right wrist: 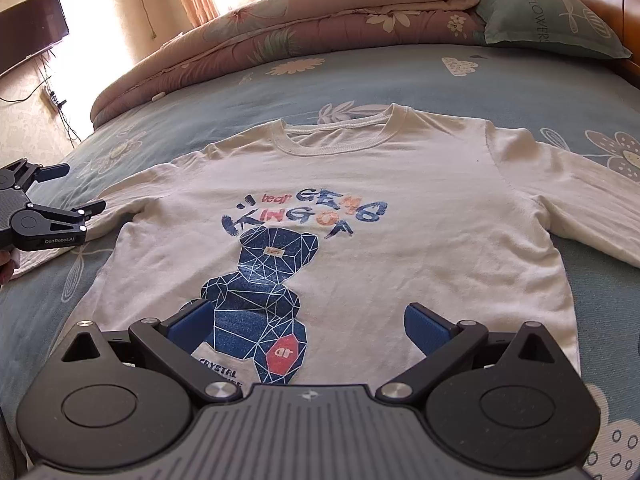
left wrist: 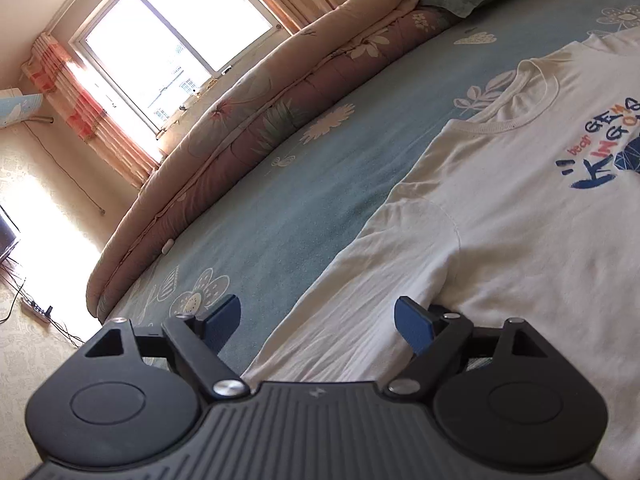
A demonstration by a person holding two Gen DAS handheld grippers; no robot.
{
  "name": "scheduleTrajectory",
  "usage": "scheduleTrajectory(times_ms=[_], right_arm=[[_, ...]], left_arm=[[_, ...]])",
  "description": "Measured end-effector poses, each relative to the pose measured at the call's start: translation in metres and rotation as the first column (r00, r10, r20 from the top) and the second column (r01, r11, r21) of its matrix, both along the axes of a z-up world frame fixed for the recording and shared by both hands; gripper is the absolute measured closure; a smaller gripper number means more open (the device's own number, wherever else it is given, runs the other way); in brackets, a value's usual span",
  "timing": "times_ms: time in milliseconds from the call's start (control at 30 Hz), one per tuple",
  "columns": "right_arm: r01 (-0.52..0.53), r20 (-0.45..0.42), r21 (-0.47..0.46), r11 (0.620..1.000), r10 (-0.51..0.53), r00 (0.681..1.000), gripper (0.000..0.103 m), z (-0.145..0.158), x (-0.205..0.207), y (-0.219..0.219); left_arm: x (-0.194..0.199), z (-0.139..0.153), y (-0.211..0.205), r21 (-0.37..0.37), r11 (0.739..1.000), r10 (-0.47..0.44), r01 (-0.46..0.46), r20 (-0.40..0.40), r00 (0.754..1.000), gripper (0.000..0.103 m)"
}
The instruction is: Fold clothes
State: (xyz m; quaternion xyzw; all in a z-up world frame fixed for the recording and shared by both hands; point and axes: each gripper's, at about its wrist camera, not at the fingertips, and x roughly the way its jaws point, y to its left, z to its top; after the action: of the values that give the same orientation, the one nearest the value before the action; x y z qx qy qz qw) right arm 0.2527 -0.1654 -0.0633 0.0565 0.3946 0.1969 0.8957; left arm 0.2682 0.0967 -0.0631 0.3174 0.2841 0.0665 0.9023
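Both tongs, left (left wrist: pixel 318 326) and right (right wrist: pixel 310 328), stood open and empty while I watched; 1 white shirt (right wrist: pixel 340 208) lay apparently flat on the bedsheet (right wrist: pixel 360 76).

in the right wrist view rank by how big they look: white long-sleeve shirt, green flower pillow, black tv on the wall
1. white long-sleeve shirt, by far the largest
2. green flower pillow
3. black tv, cut off by the frame edge, so its place after the pillow is unsure
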Motion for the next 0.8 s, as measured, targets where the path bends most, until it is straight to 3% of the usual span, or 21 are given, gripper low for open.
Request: scheduleTrajectory(times_ms=[167, 267, 333, 433, 600, 700, 800], right_arm=[[-0.008, -0.009, -0.007, 1.000, 0.008, 1.000, 0.000, -0.003, 0.000, 0.003], [-0.011, -0.010, -0.013, 1.000, 0.011, 1.000, 0.000, -0.004, 0.000, 0.004], [-0.011, -0.011, -0.015, 1.000, 0.011, 1.000, 0.000, -0.004, 0.000, 0.004], [-0.008, -0.010, -0.009, 1.000, 0.007, 1.000, 0.000, -0.002, 0.000, 0.002], [-0.007, -0.006, -0.001, 1.000, 0.007, 1.000, 0.000, -0.001, 0.000, 0.001], [-0.015, -0.009, -0.008, 1.000, 0.015, 1.000, 0.000, -0.004, 0.000, 0.004], [-0.017, -0.017, -0.023, 1.000, 0.017, 1.000, 0.000, -0.007, 0.001, 0.007]], left_arm=[[0.016, -0.007, 0.007, -0.051, 0.998, 0.030, -0.031, -0.016, 0.999, 0.018], [0.034, -0.025, 0.014, -0.113, 0.991, 0.057, -0.067, -0.093, 0.994, 0.018], [0.038, -0.033, 0.027, -0.199, 0.973, 0.091, -0.119, -0.145, 0.985, 0.019], [0.028, -0.032, 0.053, -0.267, 0.946, 0.142, -0.183, -0.168, 0.976, 0.018], [0.008, -0.016, 0.093, -0.281, 0.912, 0.252, -0.298, -0.188, 0.949, 0.019], [0.002, -0.002, 0.112, -0.405, 0.859, 0.269, -0.313, -0.162, 0.949, 0.021], [0.001, -0.010, 0.121, -0.479, 0.815, 0.256, -0.327, -0.208, 0.944, 0.020]])
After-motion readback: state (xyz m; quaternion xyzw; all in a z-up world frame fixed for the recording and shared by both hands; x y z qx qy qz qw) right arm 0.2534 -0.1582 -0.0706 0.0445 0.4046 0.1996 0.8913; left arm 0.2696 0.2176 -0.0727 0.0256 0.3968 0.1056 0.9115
